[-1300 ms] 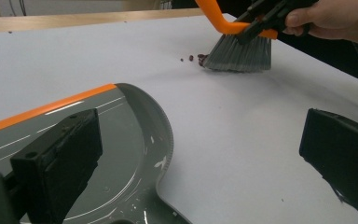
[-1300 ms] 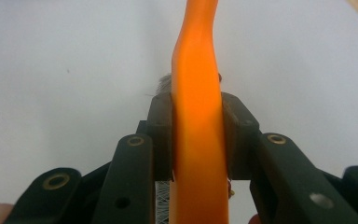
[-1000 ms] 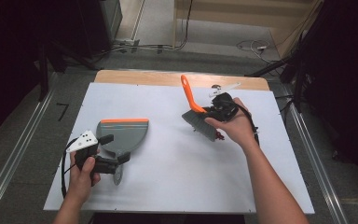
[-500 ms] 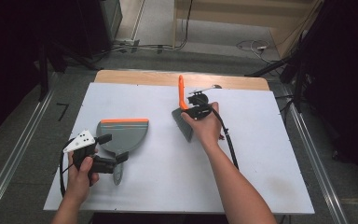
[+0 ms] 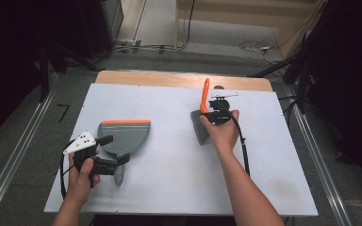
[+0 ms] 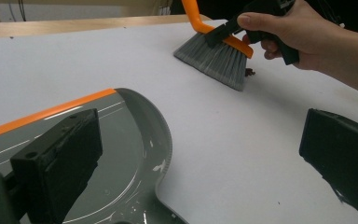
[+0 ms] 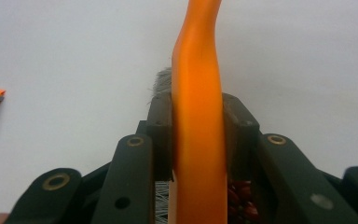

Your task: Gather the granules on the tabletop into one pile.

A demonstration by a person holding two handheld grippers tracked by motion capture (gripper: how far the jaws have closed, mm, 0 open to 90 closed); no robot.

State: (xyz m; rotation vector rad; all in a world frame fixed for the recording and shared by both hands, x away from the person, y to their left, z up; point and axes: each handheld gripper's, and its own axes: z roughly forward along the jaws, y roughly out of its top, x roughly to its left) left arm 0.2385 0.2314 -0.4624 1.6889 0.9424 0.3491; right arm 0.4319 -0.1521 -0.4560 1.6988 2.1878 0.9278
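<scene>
Brush point(image 5: 201, 121) looks light, bristles soft, orange handle stiff; right claw point(image 7: 198, 140) clamps that handle near the surface's far edge. Left claw point(image 5: 115, 150) gapes by the dustpan point(image 5: 125, 135).

Even light from above falls on the white table point(image 5: 169, 117), which is the brightest thing in the high view; the floor around it sinks into near black at both sides. Shadows on the table are soft and short, one just beside the brush point(image 5: 201, 123). The high view is slightly soft and grainy. In the left gripper view the dustpan point(image 6: 121, 154) shows glare streaks. In the right gripper view the orange handle point(image 7: 198, 116) is blurred, too close for focus.
</scene>
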